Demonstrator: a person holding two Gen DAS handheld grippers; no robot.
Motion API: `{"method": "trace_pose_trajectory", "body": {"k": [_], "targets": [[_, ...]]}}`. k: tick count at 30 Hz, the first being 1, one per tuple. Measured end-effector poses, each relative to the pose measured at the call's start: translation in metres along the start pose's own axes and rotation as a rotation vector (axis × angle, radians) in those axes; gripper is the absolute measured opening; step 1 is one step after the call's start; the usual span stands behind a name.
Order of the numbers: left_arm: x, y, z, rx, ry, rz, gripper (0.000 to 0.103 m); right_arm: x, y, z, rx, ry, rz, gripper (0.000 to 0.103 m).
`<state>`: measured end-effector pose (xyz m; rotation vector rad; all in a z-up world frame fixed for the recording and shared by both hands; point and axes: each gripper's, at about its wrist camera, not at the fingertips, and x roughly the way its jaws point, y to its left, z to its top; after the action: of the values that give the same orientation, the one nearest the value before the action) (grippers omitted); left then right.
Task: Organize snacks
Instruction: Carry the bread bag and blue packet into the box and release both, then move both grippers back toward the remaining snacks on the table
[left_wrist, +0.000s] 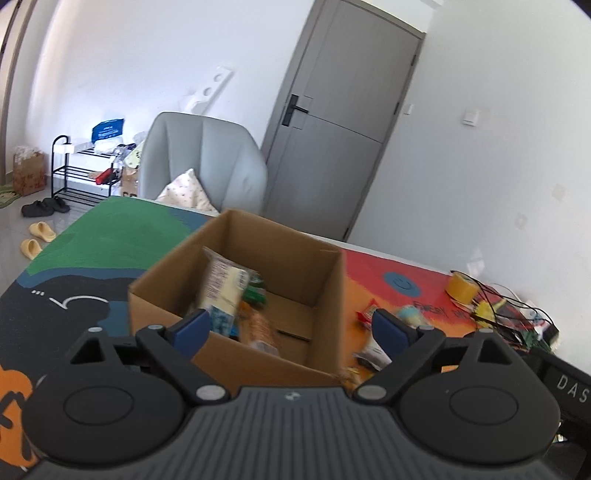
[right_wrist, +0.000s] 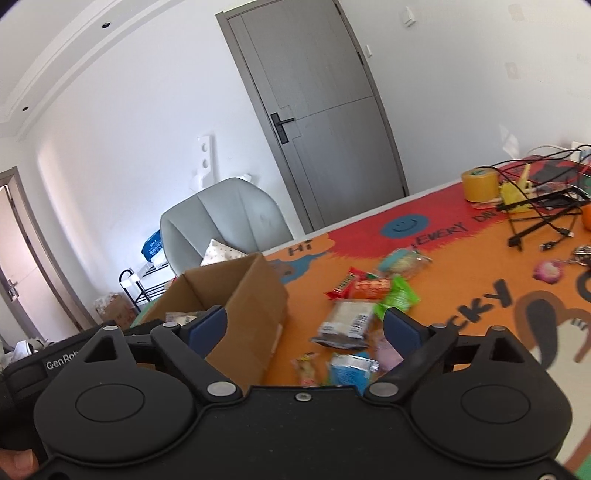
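Grippers hang released over a printed table mat (right_wrist: 480, 258): the left gripper (left_wrist: 291, 328) spread, nothing between its jaws, above an open cardboard box (left_wrist: 236, 295) holding blurred snack packets (left_wrist: 225, 288); the right gripper (right_wrist: 304, 325) likewise spread and empty, box (right_wrist: 243, 295) at its left, loose snacks (right_wrist: 369, 295) scattered ahead on open orange mat. Beyond, a yellow tape roll (right_wrist: 480, 182) and tangled cables (right_wrist: 535, 210) crowd the far edge. Mat lettering reads "EVERY".
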<state>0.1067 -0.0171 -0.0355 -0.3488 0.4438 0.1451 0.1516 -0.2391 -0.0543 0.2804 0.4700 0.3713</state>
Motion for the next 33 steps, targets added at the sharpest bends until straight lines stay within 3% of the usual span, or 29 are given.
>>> {"method": "trace_pose_trajectory", "body": {"k": [9, 17, 21, 25, 33], "targets": [[-0.004, -0.03, -0.017, 0.05, 0.011, -0.039, 0.094, -0.023, -0.037, -0.002, 0.041, -0.028, -0.043, 0.099], [-0.004, -0.056, -0.022, 0.103, 0.009, -0.093, 0.094, -0.026, -0.061, -0.007, 0.098, -0.028, -0.03, 0.102], [0.002, -0.065, -0.029, 0.125, 0.022, -0.11, 0.089, -0.025, -0.071, -0.011, 0.109, -0.022, -0.031, 0.101], [0.013, -0.07, -0.036, 0.142, 0.056, -0.121, 0.066, -0.018, -0.081, -0.016, 0.144, -0.001, -0.025, 0.091], [0.043, -0.071, -0.052, 0.112, 0.11, -0.089, 0.055, 0.003, -0.089, -0.029, 0.187, 0.063, 0.012, 0.071]]}}
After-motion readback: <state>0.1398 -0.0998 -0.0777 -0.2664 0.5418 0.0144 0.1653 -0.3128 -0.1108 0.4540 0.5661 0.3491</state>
